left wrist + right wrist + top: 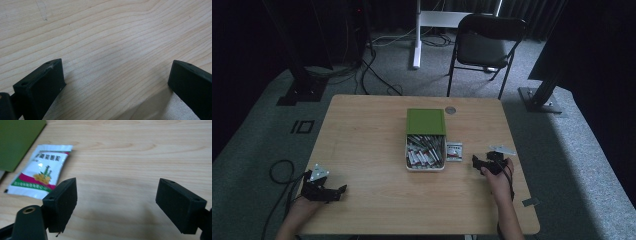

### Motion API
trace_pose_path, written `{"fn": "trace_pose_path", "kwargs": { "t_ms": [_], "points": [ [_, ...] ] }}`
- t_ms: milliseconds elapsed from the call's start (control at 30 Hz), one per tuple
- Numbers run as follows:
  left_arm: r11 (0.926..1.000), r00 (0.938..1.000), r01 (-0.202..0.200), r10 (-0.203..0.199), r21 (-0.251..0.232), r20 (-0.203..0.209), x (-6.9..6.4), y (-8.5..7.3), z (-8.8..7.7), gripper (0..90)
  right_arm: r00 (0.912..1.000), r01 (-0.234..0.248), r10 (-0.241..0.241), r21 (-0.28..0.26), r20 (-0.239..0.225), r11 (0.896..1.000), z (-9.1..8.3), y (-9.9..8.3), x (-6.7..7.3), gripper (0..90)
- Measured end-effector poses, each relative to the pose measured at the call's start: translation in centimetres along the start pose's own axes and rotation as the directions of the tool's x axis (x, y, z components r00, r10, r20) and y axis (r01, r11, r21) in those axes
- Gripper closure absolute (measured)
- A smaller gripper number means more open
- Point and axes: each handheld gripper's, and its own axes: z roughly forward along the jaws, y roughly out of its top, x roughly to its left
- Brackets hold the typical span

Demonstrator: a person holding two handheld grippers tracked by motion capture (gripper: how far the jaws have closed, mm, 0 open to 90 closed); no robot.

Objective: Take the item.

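An open box (408, 152) near the table's middle holds several red-and-white sachets. Its green lid (426, 121) lies just beyond it, touching its far side. One loose white sachet (454, 151) lies flat to the right of the box; in the right gripper view this sachet (41, 173) is ahead and to the left, beside the green lid (17, 142). My right gripper (477, 162) rests low over the table right of the sachet, open (117, 185) and holding nothing. My left gripper (337, 192) is at the front left, open (116, 67) over bare wood.
The wooden table (372, 135) has a round grey grommet (450, 109) near its far edge. A black folding chair (487, 42) and a white stand leg (416, 35) are on the carpet beyond. A cable (279, 172) loops off the left side.
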Motion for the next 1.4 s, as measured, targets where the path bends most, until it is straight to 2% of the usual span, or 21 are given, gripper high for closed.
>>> {"fn": "trace_pose_path", "kwargs": {
  "t_ms": [333,733,1100,1233,1400],
  "points": [
    [1.0000,1.0000,0.000,0.000,-0.001,-0.001,0.0,0.0,0.0,1.4,0.9995,-0.001,0.000,0.014,0.033,1.000,-1.7,-1.3,-1.8,15.1],
    [1.0000,1.0000,0.000,0.000,-0.001,-0.001,0.0,0.0,0.0,1.4,0.9962,-0.045,0.043,0.028,0.076,0.999,-3.3,-3.1,-3.4,14.1],
    [1.0000,1.0000,0.001,-0.001,-0.002,-0.001,0.0,0.0,0.0,1.4,0.9927,-0.057,0.052,0.039,0.109,0.998,-5.1,-4.4,-3.6,14.0],
    [1.0000,1.0000,0.001,-0.001,-0.003,-0.001,0.0,0.0,0.0,1.4,0.9928,-0.052,0.046,0.053,0.111,0.997,-5.3,-5.0,-3.8,14.0],
    [1.0000,1.0000,0.001,-0.001,-0.003,-0.001,0.0,0.0,0.0,1.4,0.9894,-0.052,0.044,0.056,0.139,0.997,-5.5,-5.7,-4.0,14.0]
  ]
}}
